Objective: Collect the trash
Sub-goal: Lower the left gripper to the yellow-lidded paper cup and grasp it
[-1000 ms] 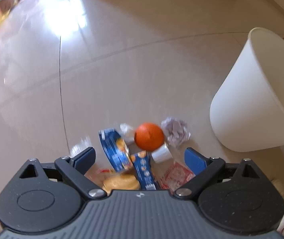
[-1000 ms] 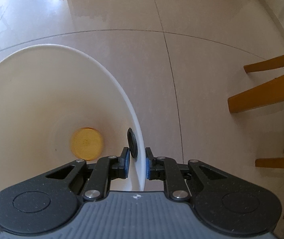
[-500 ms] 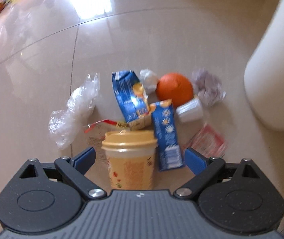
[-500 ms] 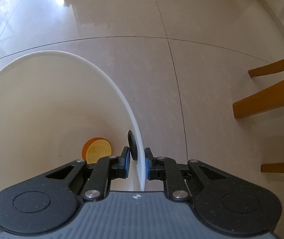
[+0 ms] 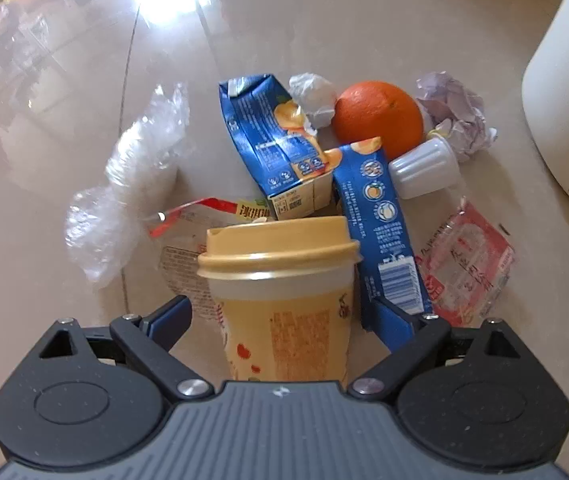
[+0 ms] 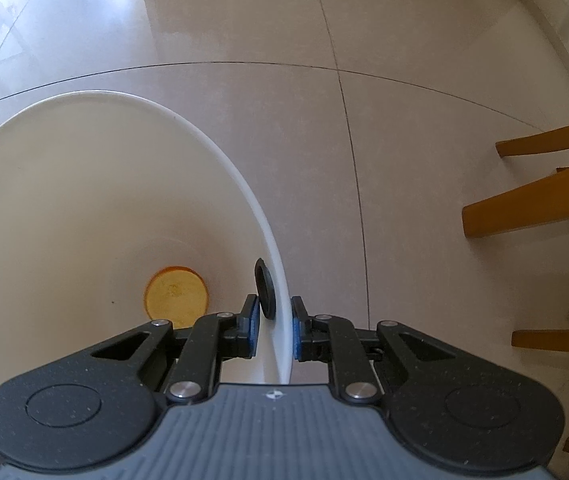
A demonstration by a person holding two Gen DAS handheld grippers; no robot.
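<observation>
Lying together: two blue cartons [image 5: 274, 140], one orange [image 5: 378, 118], one cup [image 5: 284, 280].

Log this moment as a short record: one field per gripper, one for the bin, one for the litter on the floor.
left gripper: open, fingers either side of the yellow lidded cup, not pressing it
right gripper: shut on the white bin's rim
bin contents: one orange round lid on the bottom
floor litter: two blue juice cartons, an orange, crumpled paper, clear plastic wrap, a red-printed packet
</observation>
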